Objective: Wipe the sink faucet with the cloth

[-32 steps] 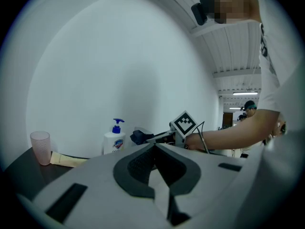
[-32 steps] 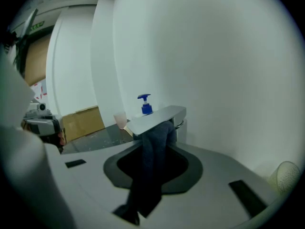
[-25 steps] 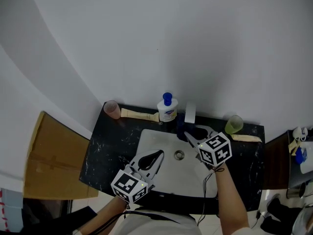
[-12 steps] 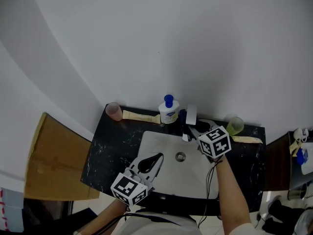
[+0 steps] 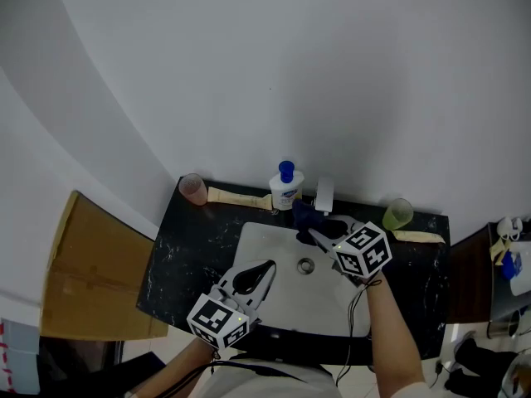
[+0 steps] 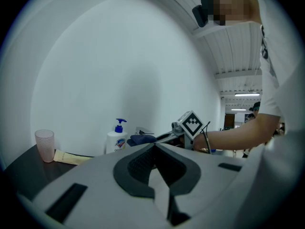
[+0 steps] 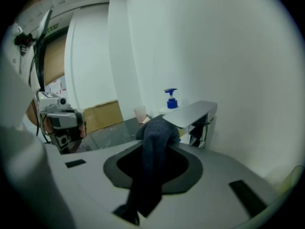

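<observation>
**Cloth at the faucet spout, gripped by the right tongs**

A black marbled bench (image 5: 178, 251) stands against a plain white wall (image 5: 274, 73) and carries a white rectangular sink basin (image 5: 270, 243). A brown cardboard box (image 5: 91, 268) stands just beside the bench's left end.

On the bench there are one flat-spouted chrome faucet (image 5: 323, 195), one white soap pump bottle with a blue top (image 5: 284, 186), two translucent cups, one pink cup (image 5: 193, 188) and one green cup (image 5: 397, 213), and two flat beige packets, one behind the basin (image 5: 236, 195) and one at the right (image 5: 419, 235).

There is one dark blue cloth (image 7: 155, 149). The right tongs (image 7: 159, 128) are clenched on it, with its bunched end against the edge of the spout. The left tongs (image 6: 152, 149) are closed together with nothing between them, and hover over the basin's near left corner.
</observation>
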`<action>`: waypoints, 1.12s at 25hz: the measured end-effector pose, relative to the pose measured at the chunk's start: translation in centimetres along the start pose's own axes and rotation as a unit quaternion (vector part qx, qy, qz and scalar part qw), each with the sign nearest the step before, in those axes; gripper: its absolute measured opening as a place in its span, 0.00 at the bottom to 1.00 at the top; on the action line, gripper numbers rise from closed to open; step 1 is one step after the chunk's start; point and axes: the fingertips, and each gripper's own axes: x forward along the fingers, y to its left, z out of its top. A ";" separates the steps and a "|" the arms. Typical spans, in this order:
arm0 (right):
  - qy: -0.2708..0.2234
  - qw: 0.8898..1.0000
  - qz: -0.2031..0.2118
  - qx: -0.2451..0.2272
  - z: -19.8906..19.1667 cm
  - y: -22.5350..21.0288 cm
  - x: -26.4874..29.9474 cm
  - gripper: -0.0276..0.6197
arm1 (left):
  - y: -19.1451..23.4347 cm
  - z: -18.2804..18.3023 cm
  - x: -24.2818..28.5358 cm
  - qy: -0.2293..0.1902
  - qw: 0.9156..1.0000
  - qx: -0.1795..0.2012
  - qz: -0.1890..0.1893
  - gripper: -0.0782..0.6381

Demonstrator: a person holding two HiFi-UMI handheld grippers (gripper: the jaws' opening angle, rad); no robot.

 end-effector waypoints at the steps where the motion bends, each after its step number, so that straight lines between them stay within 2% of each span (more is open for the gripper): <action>1: -0.007 1.000 -0.017 0.009 0.2 -1.1 0.0 0.18 | 0.0 0.0 0.0 0.000 1.000 0.001 -0.001 0.11; 4: -0.028 0.995 -0.083 0.038 0.4 -4.7 -0.6 0.18 | 0.0 0.1 -0.1 -0.001 1.000 0.001 -0.001 0.11; 7: -0.033 0.992 -0.109 0.049 0.1 -5.9 -1.7 0.19 | 0.3 0.0 -0.2 0.001 1.000 -0.001 0.001 0.11; 9: -0.038 0.994 -0.095 0.045 -0.1 -5.1 -2.4 0.19 | 0.5 -0.1 -0.3 0.002 1.000 -0.001 0.002 0.11; 13: -0.025 1.000 0.007 0.010 -0.4 -0.6 -2.2 0.18 | 0.4 -0.2 -0.3 0.003 1.000 -0.002 0.002 0.11; 15: -0.013 1.000 0.026 0.001 -0.7 0.3 -1.6 0.18 | 0.3 -0.3 -0.2 0.003 1.000 -0.003 0.001 0.11; 18: -0.021 0.999 0.011 0.023 -0.4 -1.1 -1.0 0.18 | 0.0 -0.2 0.1 0.002 1.000 -0.003 -0.002 0.11; 22: -0.047 0.994 -0.078 0.059 0.1 -5.5 -1.3 0.19 | 0.0 -0.1 0.1 0.003 1.000 -0.002 -0.001 0.11; 24: -0.047 0.993 -0.091 0.064 -0.1 -5.9 -1.8 0.19 | 0.2 -0.2 -0.1 0.003 1.000 -0.002 0.001 0.11; 26: -0.043 0.995 -0.067 0.059 -0.2 -4.6 -2.0 0.19 | 0.3 -0.2 -0.2 0.004 1.000 -0.003 0.004 0.11; 28: -0.038 0.998 -0.008 0.049 -0.3 -2.0 -2.1 0.19 | 0.4 -0.2 -0.3 0.006 1.000 -0.003 0.005 0.11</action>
